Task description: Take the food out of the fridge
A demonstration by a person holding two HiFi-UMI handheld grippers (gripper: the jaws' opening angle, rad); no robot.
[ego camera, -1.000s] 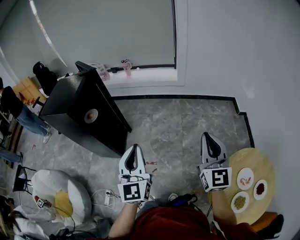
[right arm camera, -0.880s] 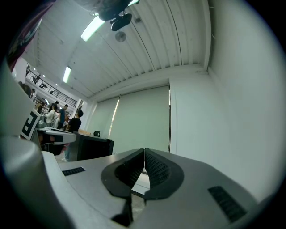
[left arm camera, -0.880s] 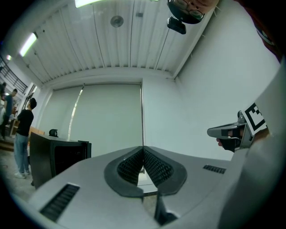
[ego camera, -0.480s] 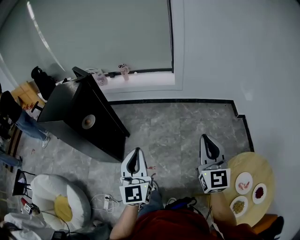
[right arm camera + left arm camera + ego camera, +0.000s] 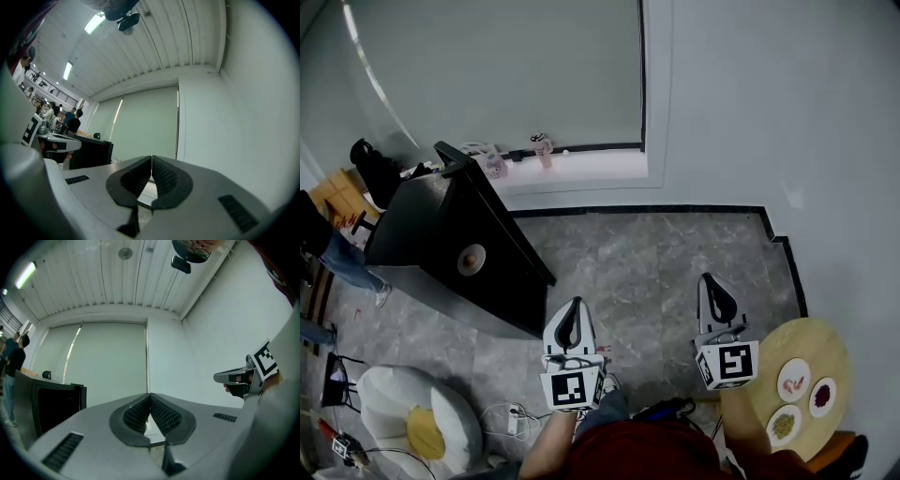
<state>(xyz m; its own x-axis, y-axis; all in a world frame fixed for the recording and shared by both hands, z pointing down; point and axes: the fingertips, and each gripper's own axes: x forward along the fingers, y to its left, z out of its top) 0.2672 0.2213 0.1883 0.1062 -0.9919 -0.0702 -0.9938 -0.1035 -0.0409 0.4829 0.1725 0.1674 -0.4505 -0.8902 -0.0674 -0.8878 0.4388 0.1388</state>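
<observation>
The fridge (image 5: pixel 450 234), which I take the black cabinet on the floor ahead and to your left to be, stands well apart from both grippers. A small round object (image 5: pixel 471 259) lies on its top. Any food inside is out of sight, and no view shows for certain whether its door is shut. Three small plates of food (image 5: pixel 794 380) sit on the round wooden table (image 5: pixel 787 342) at your right side.

Your left gripper (image 5: pixel 572 307) and right gripper (image 5: pixel 712 286) hover side by side over the grey stone floor (image 5: pixel 656 253), both pointing at the wall rather than at the fridge. The left gripper's fingers (image 5: pixel 137 416) are pressed together with nothing between them. The right gripper's fingers (image 5: pixel 164 177) are pressed together and empty too.

This looks like the approach, before anything has been touched. Turn your body left until the fridge's front sits squarely ahead in both gripper views, then walk in. Spread the left fingers before you reach the door edge or handle, not at the last instant. Keep the right gripper back and free to take the food. Mind the white cable (image 5: pixel 511 412) by your feet as you step across.
</observation>
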